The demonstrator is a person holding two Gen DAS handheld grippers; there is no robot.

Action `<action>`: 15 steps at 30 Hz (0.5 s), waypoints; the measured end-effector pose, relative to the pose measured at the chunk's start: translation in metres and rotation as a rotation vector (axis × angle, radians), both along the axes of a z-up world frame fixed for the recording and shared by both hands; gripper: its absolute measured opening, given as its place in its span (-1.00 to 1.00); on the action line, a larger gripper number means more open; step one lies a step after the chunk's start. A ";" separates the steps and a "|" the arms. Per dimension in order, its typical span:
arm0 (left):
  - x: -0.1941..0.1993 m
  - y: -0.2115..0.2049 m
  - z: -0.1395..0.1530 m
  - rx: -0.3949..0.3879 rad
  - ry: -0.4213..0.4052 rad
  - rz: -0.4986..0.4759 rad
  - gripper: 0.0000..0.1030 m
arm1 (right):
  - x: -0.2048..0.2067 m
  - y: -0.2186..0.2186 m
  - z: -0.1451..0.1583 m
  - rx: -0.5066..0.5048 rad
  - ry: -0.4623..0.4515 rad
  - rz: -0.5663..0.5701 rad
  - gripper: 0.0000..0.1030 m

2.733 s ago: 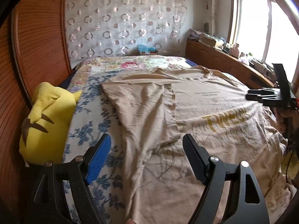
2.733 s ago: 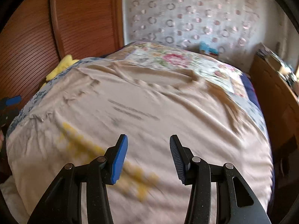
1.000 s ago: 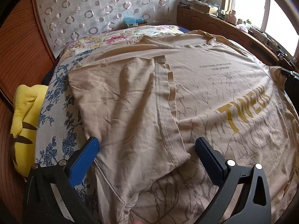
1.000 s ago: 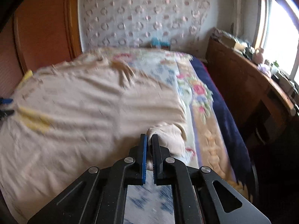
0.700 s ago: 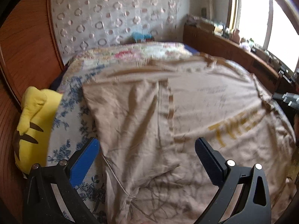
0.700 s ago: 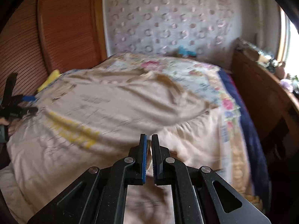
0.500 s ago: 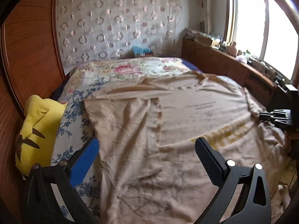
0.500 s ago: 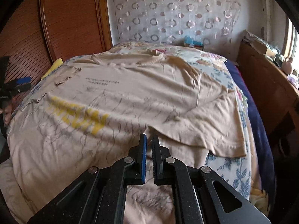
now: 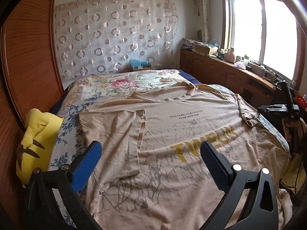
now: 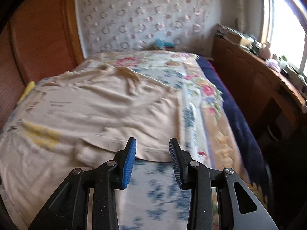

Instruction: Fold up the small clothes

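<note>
Your right gripper [image 10: 152, 159], pinched on sleeve half a second ago, now spread, sleeve released, lower centre. Left gripper [image 9: 151, 164] spread, idle. Beige T-shirt [image 9: 191, 134] flat mid-frame; left sleeve folded, right pending.

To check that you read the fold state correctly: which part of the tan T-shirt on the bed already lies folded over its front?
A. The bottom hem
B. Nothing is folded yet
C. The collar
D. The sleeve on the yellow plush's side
D: in the left wrist view the sleeve lies flat over the front of the T-shirt, on the side nearest the yellow plush.
</note>
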State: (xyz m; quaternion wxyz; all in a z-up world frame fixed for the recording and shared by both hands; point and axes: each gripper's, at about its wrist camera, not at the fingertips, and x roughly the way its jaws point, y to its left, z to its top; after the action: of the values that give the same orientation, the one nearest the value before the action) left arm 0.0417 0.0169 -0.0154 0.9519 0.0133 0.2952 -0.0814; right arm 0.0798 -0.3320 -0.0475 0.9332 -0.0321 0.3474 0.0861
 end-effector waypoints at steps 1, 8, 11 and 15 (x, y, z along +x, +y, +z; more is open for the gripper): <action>-0.001 -0.001 0.000 -0.001 -0.001 -0.001 0.99 | 0.004 -0.003 -0.004 0.000 0.017 -0.013 -0.28; -0.003 -0.005 -0.005 -0.010 0.014 -0.011 0.99 | 0.024 -0.001 -0.014 -0.016 0.080 -0.038 -0.28; -0.002 -0.007 -0.007 -0.006 0.020 -0.010 0.99 | 0.029 0.002 -0.012 -0.021 0.078 -0.026 -0.43; -0.004 -0.006 -0.006 -0.009 0.016 -0.004 0.99 | 0.037 -0.001 -0.011 -0.015 0.084 0.039 -0.92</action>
State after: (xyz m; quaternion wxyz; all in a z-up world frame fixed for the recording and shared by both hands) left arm 0.0381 0.0107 -0.0214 0.9494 0.0088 0.3022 -0.0848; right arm 0.1171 -0.3326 -0.0589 0.9158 -0.0423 0.3860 0.1029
